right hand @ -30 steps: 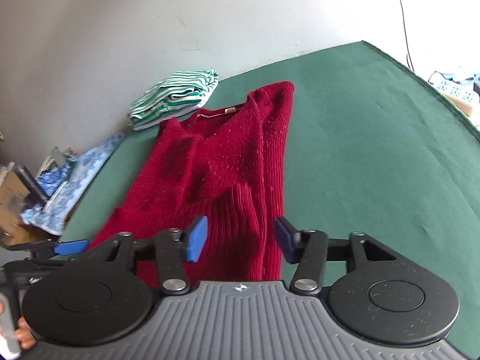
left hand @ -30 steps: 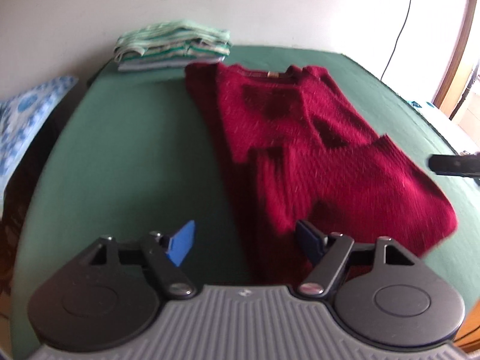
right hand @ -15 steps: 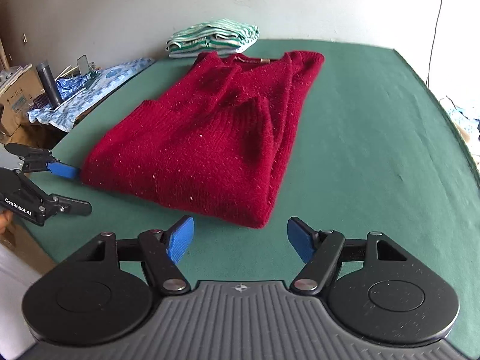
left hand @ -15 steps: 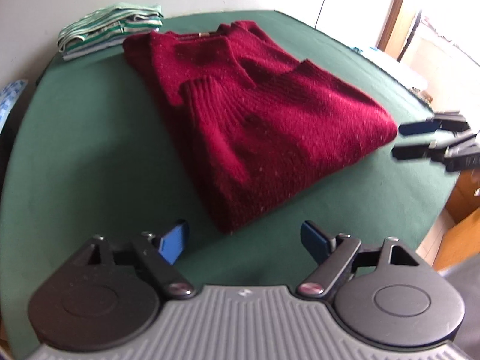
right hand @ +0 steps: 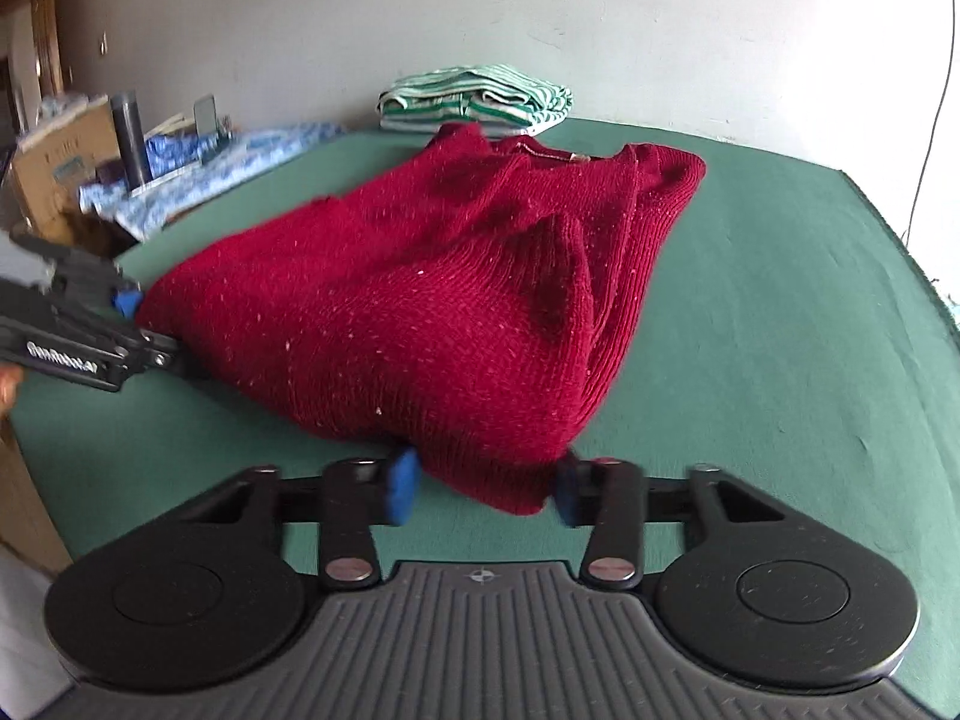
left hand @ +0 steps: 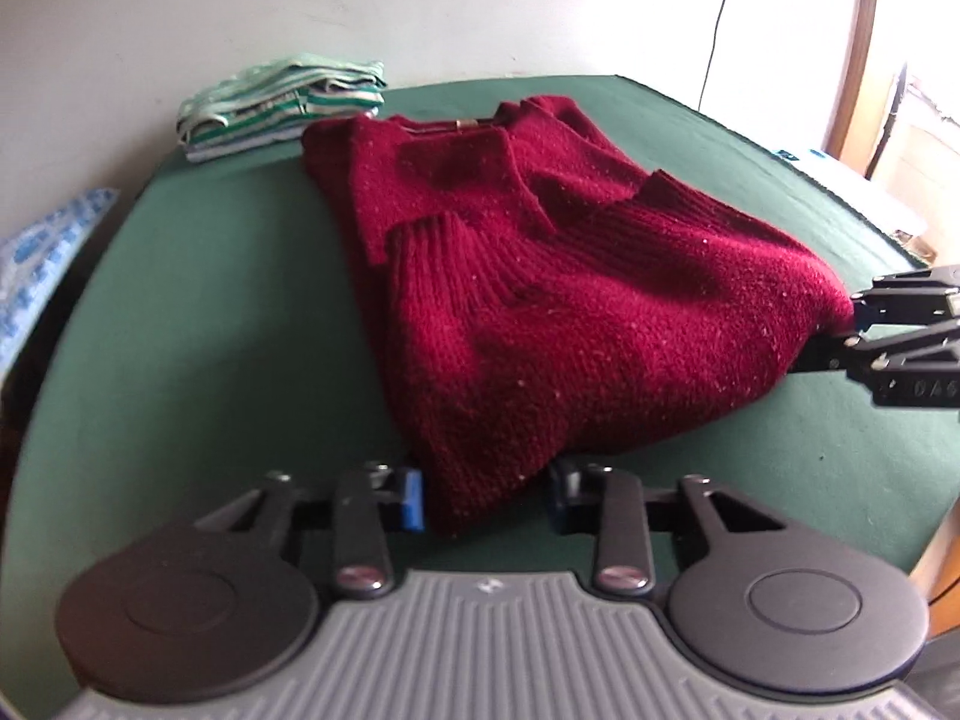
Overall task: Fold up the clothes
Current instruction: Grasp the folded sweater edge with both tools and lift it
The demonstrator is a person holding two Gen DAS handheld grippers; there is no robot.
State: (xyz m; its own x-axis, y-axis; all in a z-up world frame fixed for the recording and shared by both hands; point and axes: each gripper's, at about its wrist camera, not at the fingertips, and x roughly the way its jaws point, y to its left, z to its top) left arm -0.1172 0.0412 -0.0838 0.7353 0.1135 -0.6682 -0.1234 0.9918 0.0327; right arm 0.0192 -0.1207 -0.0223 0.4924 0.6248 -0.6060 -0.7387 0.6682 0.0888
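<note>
A dark red knit sweater [left hand: 540, 300] lies lengthwise on the green table [left hand: 210, 330], sleeves folded in over the body, collar at the far end. My left gripper [left hand: 486, 495] has the near left hem corner between its blue pads, which sit close against the cloth. My right gripper [right hand: 483, 486] has the near right hem corner [right hand: 504, 468] between its pads the same way. Both near corners are raised a little off the table. Each gripper shows in the other's view: the right [left hand: 840, 330], the left [right hand: 135, 324].
A folded green-and-white striped stack [left hand: 282, 108] sits at the far end by the wall, also in the right wrist view [right hand: 474, 99]. A blue patterned cloth [right hand: 198, 168], a dark bottle [right hand: 129, 138] and a cardboard box [right hand: 54, 162] lie left of the table.
Both grippers moved in from the near edge to the sweater's hem corners and narrowed around them. The near hem has lifted slightly.
</note>
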